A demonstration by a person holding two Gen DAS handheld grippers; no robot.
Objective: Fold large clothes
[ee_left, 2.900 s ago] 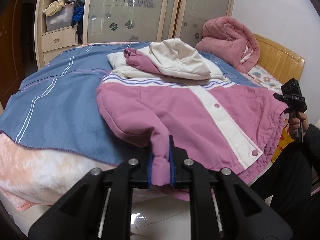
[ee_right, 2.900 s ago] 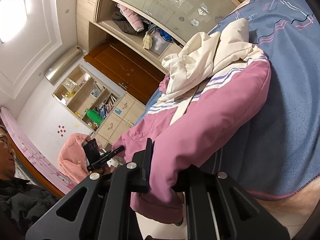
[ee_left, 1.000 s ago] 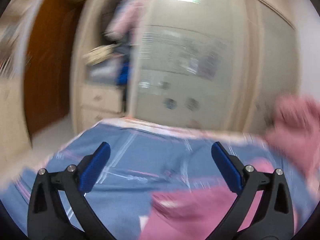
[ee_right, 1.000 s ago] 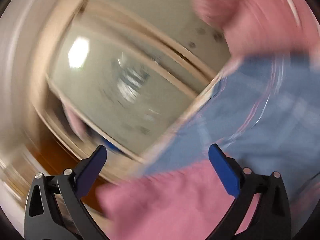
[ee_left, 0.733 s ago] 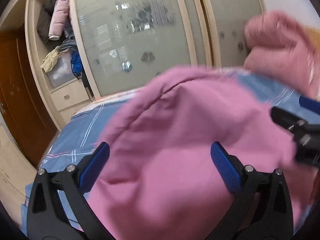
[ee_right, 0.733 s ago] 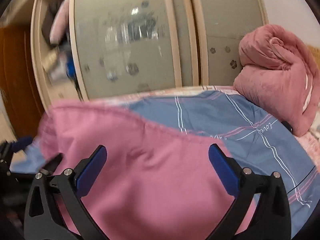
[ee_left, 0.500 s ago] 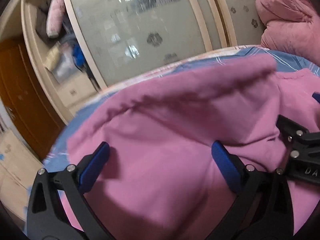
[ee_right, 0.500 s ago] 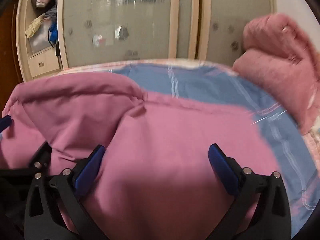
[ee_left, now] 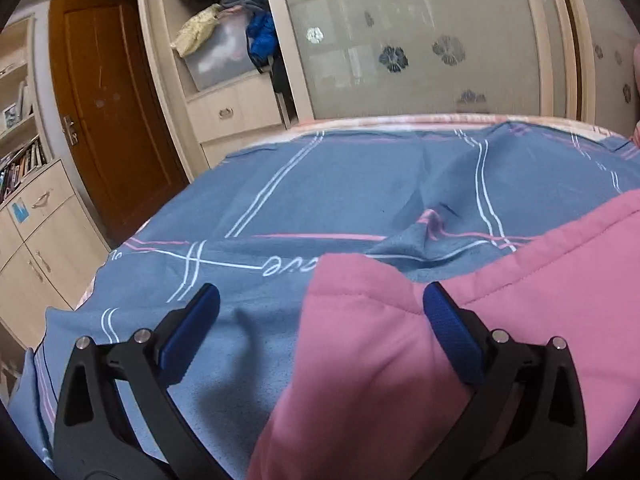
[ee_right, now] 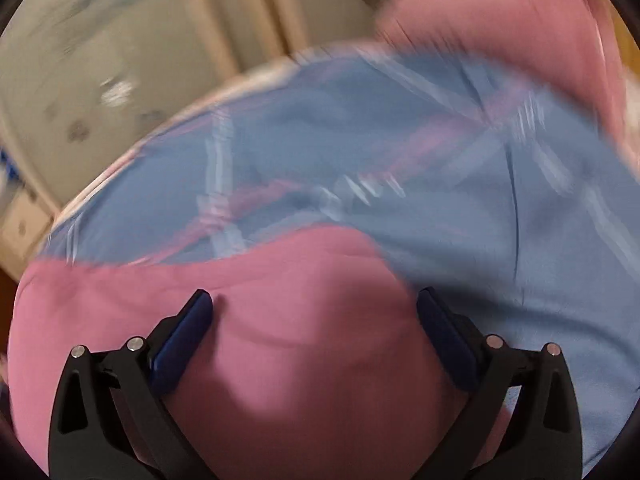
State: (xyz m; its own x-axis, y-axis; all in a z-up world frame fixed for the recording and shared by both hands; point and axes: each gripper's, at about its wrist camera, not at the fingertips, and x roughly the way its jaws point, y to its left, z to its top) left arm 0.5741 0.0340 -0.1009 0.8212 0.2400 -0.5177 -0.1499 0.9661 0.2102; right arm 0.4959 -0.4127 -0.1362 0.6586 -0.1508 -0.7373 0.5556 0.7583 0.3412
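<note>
The bed (ee_left: 360, 184) fills both views, covered by a blue blanket (ee_left: 304, 208) with white and pink stripes, and it now shows broad and bare where half a second ago pink cloth hid most of it. Behind it stands the wardrobe (ee_left: 400, 40) with frosted flowered doors and an open shelf section stuffed with clothes; a brown door (ee_left: 108, 120) is to its left.

The pink jacket (ee_left: 440, 340) lies on the blanket at the near edge, back side up, its cream front and snaps out of sight, unlike 2.9 seconds ago when it lay open. In the left wrist view it takes the lower right, one rounded fold reaching between the fingers; in the blurred right wrist view the jacket (ee_right: 260, 300) spreads across the lower left and centre.

The left gripper (ee_left: 320, 316) has its blue-padded fingers (ee_left: 192, 332) spread wide, holding nothing, where earlier they pinched a cuff. The right gripper (ee_right: 312, 320) likewise stands wide apart above the pink cloth. A pink quilt (ee_right: 500, 12) sits blurred at the upper right.
</note>
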